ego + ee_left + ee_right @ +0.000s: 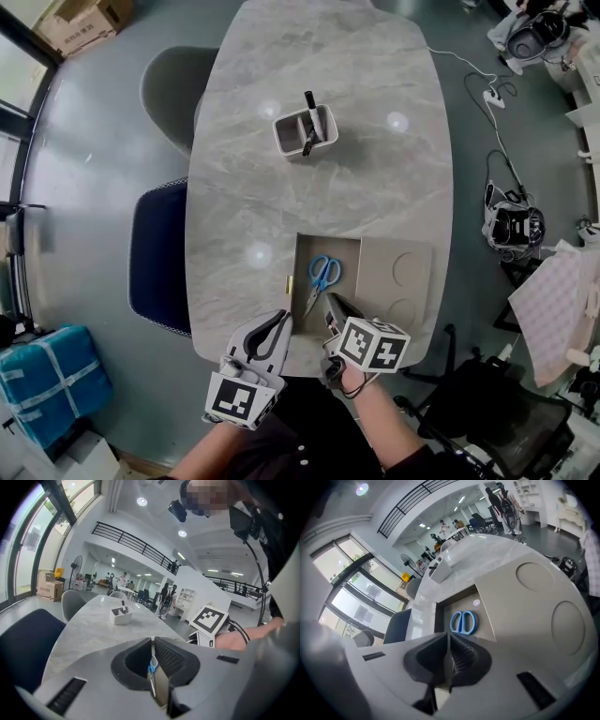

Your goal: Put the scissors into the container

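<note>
— Looking for the scissors (323, 277): where do they lie?

— Low in the middle of the head view, flat in the sunken left compartment of a beige tray (398, 267) at the near edge of the tabletop (272, 206). The blue handles point up the frame, the blades down and slightly left.

— And the container (305, 134)?

— Well apart from them, in the upper middle of the frame. It is a white box standing on the tabletop with dark pens (309, 103) in it.

— What about the right gripper (334, 303)?

— It is at the bottom middle, its tips just to the right of the blades. Whether they touch, I cannot tell. In the right gripper view the jaws stand almost together, with only a narrow slit and nothing between them. The blue handles show just above the tips.

— The left gripper (283, 318)?

— It is at the bottom of the frame, left of the other one, by the tray's lower left corner. In the left gripper view its jaws are also drawn together, down to a thin slit. A blue speck shows in that slit, too small to name.

— Anything beside the tabletop?

— A dark blue chair (157, 253) stands at its left edge, and a grey chair (173, 89) is in the upper left.
</note>
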The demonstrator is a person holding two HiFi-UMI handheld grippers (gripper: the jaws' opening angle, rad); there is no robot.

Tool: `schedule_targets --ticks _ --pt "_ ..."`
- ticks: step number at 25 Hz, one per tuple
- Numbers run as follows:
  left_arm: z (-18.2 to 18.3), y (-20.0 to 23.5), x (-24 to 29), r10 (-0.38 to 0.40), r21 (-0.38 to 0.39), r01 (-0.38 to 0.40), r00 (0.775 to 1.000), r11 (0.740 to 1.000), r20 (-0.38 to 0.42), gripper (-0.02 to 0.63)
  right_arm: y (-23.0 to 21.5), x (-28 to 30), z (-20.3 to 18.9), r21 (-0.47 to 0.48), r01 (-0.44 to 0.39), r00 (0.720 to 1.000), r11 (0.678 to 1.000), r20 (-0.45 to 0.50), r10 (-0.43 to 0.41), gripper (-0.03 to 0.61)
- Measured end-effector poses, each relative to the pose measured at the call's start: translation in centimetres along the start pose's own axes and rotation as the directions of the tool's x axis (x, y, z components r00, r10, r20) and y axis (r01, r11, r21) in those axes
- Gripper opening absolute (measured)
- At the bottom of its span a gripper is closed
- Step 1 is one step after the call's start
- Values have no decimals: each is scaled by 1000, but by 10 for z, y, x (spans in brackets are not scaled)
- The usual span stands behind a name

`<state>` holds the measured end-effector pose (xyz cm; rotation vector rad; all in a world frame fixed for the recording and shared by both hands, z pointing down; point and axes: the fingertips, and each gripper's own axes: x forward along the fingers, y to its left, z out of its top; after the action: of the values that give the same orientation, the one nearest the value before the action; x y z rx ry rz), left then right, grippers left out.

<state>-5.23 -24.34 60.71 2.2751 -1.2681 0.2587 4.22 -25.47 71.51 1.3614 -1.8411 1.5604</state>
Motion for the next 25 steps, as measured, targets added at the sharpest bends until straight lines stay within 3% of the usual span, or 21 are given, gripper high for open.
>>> schedule_targets --ticks 9,13,16,25 --pt "24 -38 -31 -17 55 13 997 998 79 31 35 -72 16 -200 -101 975 975 177 137 0" --pt "36 -53 -49 -14 78 4 993 997 119 31 52 -116 22 -401 -59 941 914 283 184 -2" --pt "42 -63 -61 -6 89 -7 990 996 142 31 62 -149 22 -508 -11 907 861 358 223 -3" --pt "68 -98 -103 -26 156 -12 971 988 237 31 81 -245 19 -588 106 748 802 578 325 -3"
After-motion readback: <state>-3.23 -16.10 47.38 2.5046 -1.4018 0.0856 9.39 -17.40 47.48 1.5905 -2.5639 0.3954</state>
